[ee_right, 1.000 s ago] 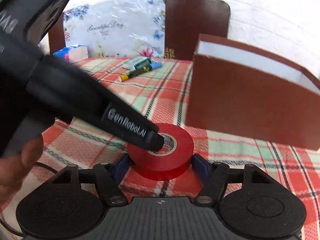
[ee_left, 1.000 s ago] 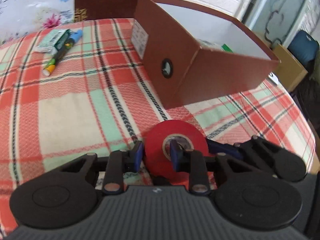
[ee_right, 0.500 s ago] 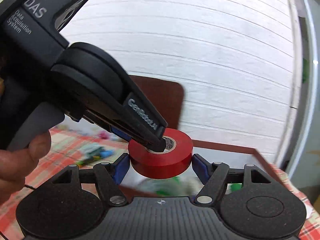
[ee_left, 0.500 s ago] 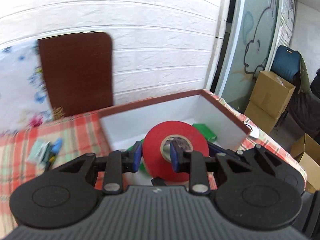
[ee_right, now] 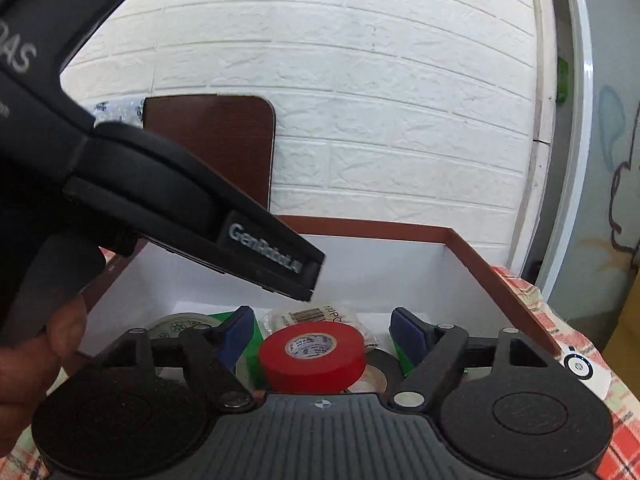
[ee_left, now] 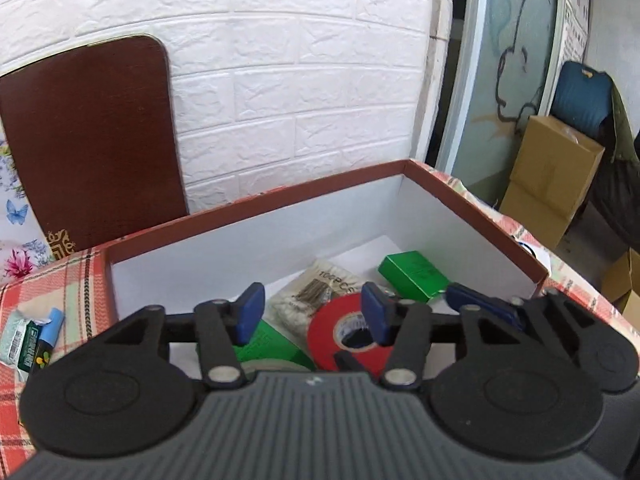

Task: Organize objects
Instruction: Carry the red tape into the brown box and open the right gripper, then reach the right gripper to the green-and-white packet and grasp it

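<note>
A red roll of electrical tape (ee_right: 312,357) is seen lying inside the brown white-lined cardboard box (ee_left: 472,208), both the left gripper (ee_left: 312,313) and right gripper (ee_right: 322,334) spread apart, released; a straight upward withdrawal is advised, contents undisturbed.

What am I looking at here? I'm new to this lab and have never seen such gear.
No robot here: a person holds a clamp-like tool in each hand, each with a wide-angle camera looking along its two blue-tipped fingers. One picture is from the left hand-held gripper, the other from the right hand-held gripper. Both are open above a brown box on a checked tablecloth. Inside lie a red tape roll, green packets and a clear bag. Nothing is held. A marker lies outside on the cloth.
</note>
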`<state>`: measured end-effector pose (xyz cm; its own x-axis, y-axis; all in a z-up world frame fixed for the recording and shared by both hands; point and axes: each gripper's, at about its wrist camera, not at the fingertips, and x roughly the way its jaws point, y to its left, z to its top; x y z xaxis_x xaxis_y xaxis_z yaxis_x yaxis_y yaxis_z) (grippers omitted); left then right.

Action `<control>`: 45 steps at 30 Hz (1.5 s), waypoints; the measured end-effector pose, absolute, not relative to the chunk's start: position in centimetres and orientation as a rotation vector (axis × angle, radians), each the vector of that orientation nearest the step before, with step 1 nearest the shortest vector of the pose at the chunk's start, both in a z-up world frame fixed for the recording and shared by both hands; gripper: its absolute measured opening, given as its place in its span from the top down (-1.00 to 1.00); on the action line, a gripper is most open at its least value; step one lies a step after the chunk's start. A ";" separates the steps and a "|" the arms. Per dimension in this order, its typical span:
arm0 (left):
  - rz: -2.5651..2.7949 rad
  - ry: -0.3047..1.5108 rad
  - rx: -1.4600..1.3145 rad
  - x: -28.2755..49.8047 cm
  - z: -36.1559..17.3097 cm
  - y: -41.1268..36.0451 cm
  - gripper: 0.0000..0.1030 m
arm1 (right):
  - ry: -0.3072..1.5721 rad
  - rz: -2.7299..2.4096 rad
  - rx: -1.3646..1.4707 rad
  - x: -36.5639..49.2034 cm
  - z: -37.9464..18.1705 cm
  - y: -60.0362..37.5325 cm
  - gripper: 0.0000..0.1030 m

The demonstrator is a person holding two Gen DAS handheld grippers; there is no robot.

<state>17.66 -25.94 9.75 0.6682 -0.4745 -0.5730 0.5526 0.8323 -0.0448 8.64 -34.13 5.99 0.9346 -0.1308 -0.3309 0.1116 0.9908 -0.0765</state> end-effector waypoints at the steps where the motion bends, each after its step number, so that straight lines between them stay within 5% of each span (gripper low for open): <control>1: -0.579 0.605 0.130 17.6 9.7 -25.7 -0.10 | 0.340 -0.126 -0.066 8.3 6.0 -33.9 -0.48; 18: -0.547 0.540 -0.002 12.2 11.0 -14.7 -0.24 | 0.421 -0.055 -0.062 2.7 5.2 -28.6 -0.50; 26: -0.205 0.643 0.039 13.4 3.9 -3.5 -0.29 | 0.570 0.299 -0.218 3.3 1.6 -17.8 -0.49; 29: 0.032 0.644 0.105 14.4 0.6 2.4 -0.29 | 0.603 0.378 -0.265 6.1 0.6 -14.2 -0.49; 31: 0.137 0.609 0.055 14.3 -0.9 6.7 -0.66 | 0.591 0.375 -0.246 8.9 0.6 -12.9 -0.58; 33: 0.126 0.599 -0.162 14.3 -0.6 10.6 -0.64 | 0.562 0.344 -0.225 12.4 1.5 -11.9 -0.57; 38: 0.095 0.561 -0.137 14.2 -0.7 10.3 -0.66 | 0.440 0.236 -0.153 20.5 4.3 -11.0 -0.65; 45: 0.076 0.547 -0.190 13.9 -1.0 10.7 -0.69 | 0.607 0.258 -0.343 30.1 0.8 -8.0 -0.69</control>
